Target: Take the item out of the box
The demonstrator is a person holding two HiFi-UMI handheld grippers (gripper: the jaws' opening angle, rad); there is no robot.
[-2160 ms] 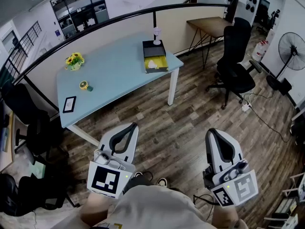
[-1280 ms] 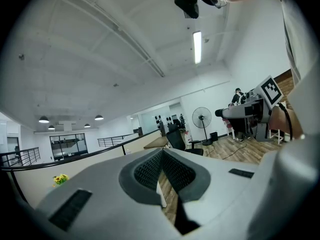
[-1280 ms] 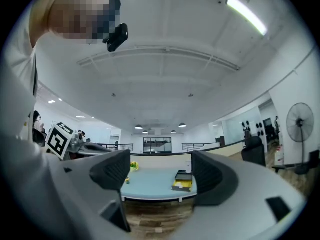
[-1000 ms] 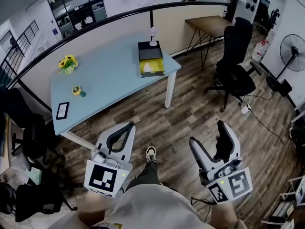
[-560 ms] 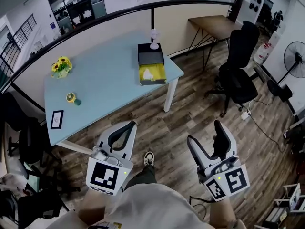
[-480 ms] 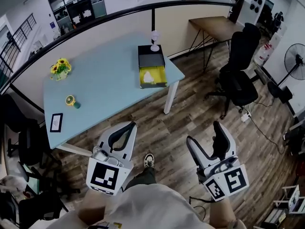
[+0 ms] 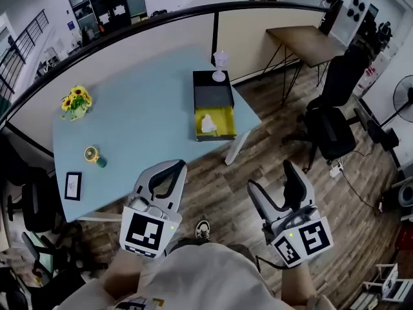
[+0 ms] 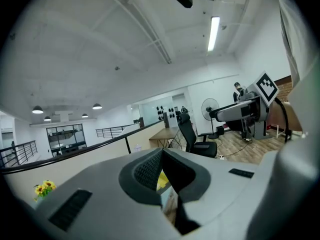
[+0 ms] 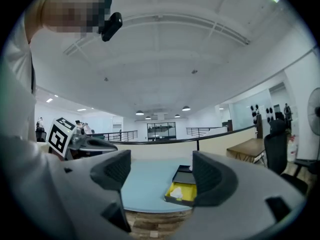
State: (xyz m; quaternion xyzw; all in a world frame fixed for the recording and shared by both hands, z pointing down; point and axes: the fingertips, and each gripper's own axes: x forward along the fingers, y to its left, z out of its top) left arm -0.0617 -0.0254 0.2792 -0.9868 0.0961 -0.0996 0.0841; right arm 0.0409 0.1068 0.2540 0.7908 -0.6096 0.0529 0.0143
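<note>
Light blue table (image 7: 148, 121) on a wood floor (image 7: 271, 144), open box (image 7: 224, 116) at the tabletop's right edge, white item (image 7: 208, 124) inside; left gripper (image 7: 175, 166) pinched closed and empty, right gripper (image 7: 271, 176) spread wide

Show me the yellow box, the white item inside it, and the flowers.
yellow box (image 7: 225, 116): head view, bare yellow floor of the box.
white item (image 7: 208, 124): head view, its middle.
flowers (image 7: 75, 99): head view, the yellow blooms.
</note>
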